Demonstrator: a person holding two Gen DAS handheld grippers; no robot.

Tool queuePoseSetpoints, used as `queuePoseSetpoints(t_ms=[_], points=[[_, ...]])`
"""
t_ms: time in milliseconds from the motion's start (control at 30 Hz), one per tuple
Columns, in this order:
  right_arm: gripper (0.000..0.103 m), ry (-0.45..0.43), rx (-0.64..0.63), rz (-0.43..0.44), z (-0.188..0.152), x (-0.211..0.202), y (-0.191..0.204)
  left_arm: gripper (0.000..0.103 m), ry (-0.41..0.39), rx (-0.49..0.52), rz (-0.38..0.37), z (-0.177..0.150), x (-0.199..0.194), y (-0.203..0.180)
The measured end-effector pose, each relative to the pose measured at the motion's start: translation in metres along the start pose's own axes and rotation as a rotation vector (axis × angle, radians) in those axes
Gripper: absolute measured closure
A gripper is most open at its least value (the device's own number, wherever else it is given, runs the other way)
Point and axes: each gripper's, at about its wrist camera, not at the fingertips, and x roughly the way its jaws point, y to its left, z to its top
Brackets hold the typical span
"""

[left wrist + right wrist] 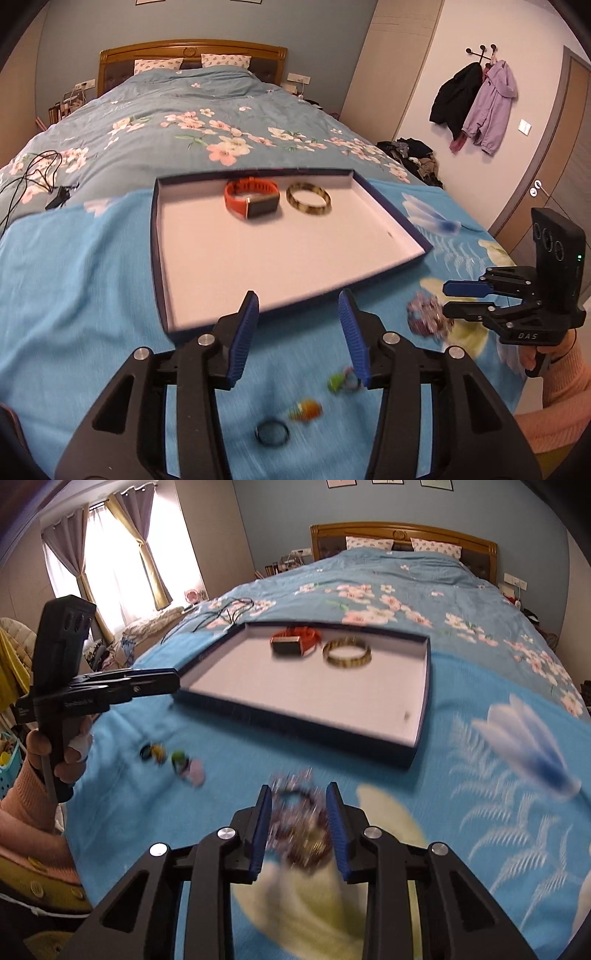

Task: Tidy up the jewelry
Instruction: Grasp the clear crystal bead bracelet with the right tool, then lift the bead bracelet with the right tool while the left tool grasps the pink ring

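- The right tongs (299,812) are seen partly open, their blue pads either side of a beaded bracelet (299,830); the blur leaves it unclear whether the pads touch it, so a grip cannot be told.
- The left tongs (299,332) are held wide apart with nothing between them, above small pieces on the cloth.
- Below them a black ring (272,432), an orange piece (306,410) and a green and pink piece (343,382) are smeared by motion, and their kind cannot be made out.
- Further out, a shallow tray (207,266) with dark walls and a white floor is laid on the cloth; an orange watch (251,201) and a mottled bangle (308,198) are set just beside each other near its far wall.
- The surface is a bed (184,110) under a floral quilt, with a light blue cloth (74,280) spread over its near end.
- A wooden headboard (192,50), hung coats (476,103) and a curtained window (110,554) are seen around it.
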Motion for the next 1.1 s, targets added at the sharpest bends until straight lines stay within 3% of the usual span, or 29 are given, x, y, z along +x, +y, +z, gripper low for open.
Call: queuePoseSetpoints(t_ms=[233, 467, 567, 600, 667, 1100], points=[[0.072, -0.004, 0.001, -0.047, -0.012, 0.003, 0.010, 0.057, 0.010, 0.004, 0.013, -0.030, -0.010, -0.009], [0.071, 0.027, -0.038, -0.124, -0.014, 0.016, 0.020, 0.056, 0.018, 0.007, 0.023, -0.040, -0.009, -0.015], [0.079, 0.018, -0.045, -0.133, -0.016, 0.014, 0.021, 0.055, 0.022, 0.018, 0.030, -0.044, -0.009, -0.017], [0.091, 0.013, -0.040, -0.133, -0.016, 0.012, 0.021, 0.055, 0.024, 0.022, 0.031, -0.046, -0.010, -0.018], [0.094, 0.002, -0.028, -0.119, -0.015, 0.007, 0.019, 0.055, 0.024, 0.032, 0.027, -0.047, -0.011, -0.020], [0.095, -0.115, 0.061, -0.016, 0.000, -0.029, 0.009, 0.055, 0.028, 0.194, -0.013, -0.048, -0.006, -0.056]])
